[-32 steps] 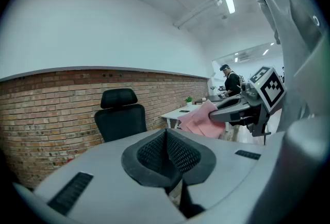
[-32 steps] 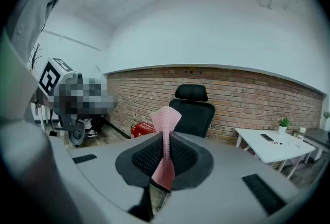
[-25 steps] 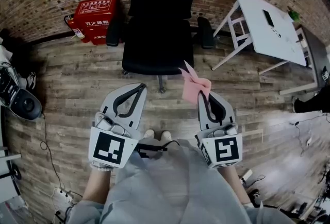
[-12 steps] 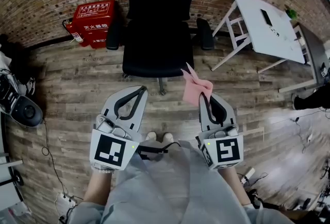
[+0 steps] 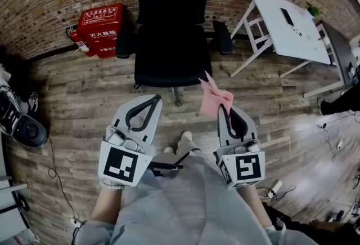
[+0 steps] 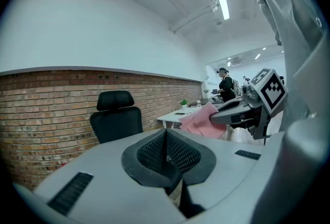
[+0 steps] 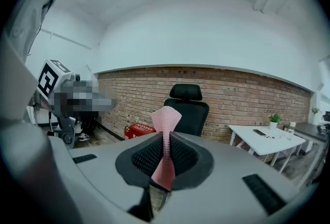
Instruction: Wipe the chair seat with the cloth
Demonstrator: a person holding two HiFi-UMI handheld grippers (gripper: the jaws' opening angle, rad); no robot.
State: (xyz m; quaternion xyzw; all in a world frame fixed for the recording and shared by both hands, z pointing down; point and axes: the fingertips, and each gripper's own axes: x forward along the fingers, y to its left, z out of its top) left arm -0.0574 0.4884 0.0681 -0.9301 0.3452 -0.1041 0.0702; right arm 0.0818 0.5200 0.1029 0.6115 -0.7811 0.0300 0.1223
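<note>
While I stand on the wood floor, a black chair (image 5: 171, 24) faces me with its back to a brick wall. Its seat (image 5: 171, 61) is bare and not yet wiped. Both grippers hang short of the seat's front edge. My left gripper (image 5: 153, 98) is closed on nothing, so nothing steadies the chair. I judge that an office chair like this could turn or roll away under a wiping push. My right gripper (image 5: 224, 110) pinches a pink cloth (image 5: 214, 97) by a thin fold, and most of the cloth stands bunched above the tips. Dragged across the seat, that thin fold could slip free. If I press down tips first, hard gripper would rub the seat, not cloth.
</note>
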